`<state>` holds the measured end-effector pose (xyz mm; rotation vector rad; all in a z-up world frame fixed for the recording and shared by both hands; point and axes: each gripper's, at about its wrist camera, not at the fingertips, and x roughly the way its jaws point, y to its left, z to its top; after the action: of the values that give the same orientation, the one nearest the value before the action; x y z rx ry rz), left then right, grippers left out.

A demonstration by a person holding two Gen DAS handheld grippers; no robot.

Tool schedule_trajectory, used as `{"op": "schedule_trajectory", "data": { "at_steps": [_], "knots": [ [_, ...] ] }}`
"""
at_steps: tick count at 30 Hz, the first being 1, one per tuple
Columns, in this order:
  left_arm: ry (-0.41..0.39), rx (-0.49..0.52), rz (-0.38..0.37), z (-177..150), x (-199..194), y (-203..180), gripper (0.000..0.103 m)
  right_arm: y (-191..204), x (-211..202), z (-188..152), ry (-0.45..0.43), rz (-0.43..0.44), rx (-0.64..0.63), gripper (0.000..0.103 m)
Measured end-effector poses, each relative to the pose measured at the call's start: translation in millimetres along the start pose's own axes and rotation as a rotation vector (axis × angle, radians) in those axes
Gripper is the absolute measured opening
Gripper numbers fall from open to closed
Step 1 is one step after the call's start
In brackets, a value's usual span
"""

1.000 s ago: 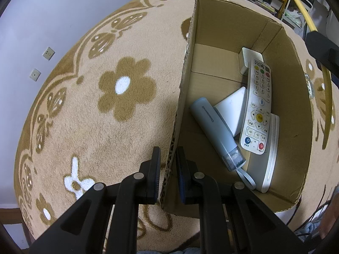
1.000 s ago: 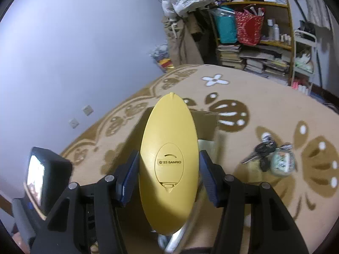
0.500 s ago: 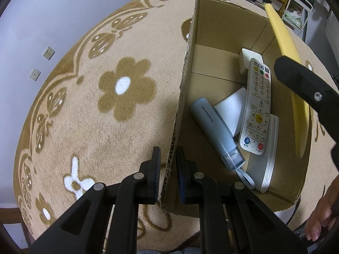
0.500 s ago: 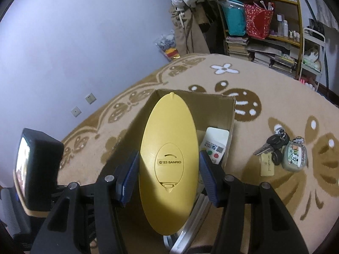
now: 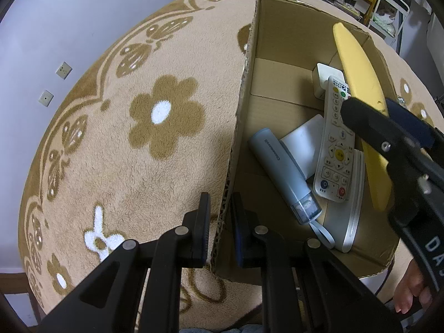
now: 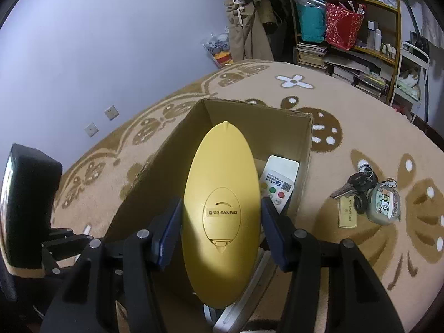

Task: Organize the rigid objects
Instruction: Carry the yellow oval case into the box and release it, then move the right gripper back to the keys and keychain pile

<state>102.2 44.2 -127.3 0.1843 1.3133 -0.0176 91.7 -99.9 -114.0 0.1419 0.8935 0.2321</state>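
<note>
Right, the right gripper (image 6: 220, 233) is pinching the yellow oval device (image 6: 220, 211) over the cardboard box (image 5: 280, 41); the left gripper (image 5: 219, 222) is clamping the box's near wall. Best lowering it flat beside the white remote (image 5: 335, 138), clear of the wall. Only the right wrist view is showing the keys (image 6: 358, 187) lying outside on the rug (image 6: 374, 138).

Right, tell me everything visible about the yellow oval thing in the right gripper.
The yellow oval object looks like smooth matte plastic, flat and long, with a small nub at its far tip. An oval hatch on its face reads "'23 SANRIO". The right gripper clamps its sides, holding it over the cardboard box, above the white remote.
</note>
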Motion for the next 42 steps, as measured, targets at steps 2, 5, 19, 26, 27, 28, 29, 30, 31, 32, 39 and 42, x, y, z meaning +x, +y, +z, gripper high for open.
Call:
{"op": "schedule_trajectory", "data": {
  "at_steps": [2, 5, 19, 26, 27, 28, 29, 30, 31, 32, 39, 42],
  "knots": [
    [0.0, -0.001, 0.0, 0, 0, 0, 0.015, 2, 1, 0, 0.008, -0.011, -0.011, 0.06],
    [0.001, -0.002, -0.001, 0, 0, 0, 0.015, 2, 2, -1, 0.011, -0.011, -0.015, 0.06],
    [0.001, 0.0, 0.002, -1, -1, -1, 0.015, -5, -21, 8, -0.084, 0.0, 0.004, 0.092],
    [0.003, -0.008, -0.007, -1, -2, 0, 0.015, -16, -39, 15, -0.177, -0.128, -0.067, 0.103],
    [0.003, -0.007, -0.006, -1, -2, 0, 0.015, -20, -40, 15, -0.18, -0.151, -0.066, 0.103],
    [0.003, -0.006, -0.005, -1, -2, 0, 0.015, -24, -40, 16, -0.181, -0.167, -0.064, 0.103],
    [0.002, -0.003, -0.002, -2, -2, -1, 0.015, -29, -41, 16, -0.181, -0.183, -0.06, 0.103],
    [0.002, 0.0, 0.001, -2, -2, -1, 0.015, -36, -40, 17, -0.185, -0.204, -0.052, 0.103],
    [0.002, 0.003, 0.004, -2, -2, -2, 0.015, -42, -40, 18, -0.188, -0.219, -0.045, 0.103],
    [0.002, 0.004, 0.004, -2, -2, -2, 0.015, -48, -40, 19, -0.19, -0.235, -0.034, 0.103],
    [0.009, 0.002, -0.003, 0, 0, 0, 0.015, -114, -34, 32, -0.162, -0.315, 0.098, 0.103],
    [0.009, 0.005, -0.003, 0, 1, 0, 0.015, -140, -30, 37, -0.148, -0.322, 0.153, 0.103]
  ]
}}
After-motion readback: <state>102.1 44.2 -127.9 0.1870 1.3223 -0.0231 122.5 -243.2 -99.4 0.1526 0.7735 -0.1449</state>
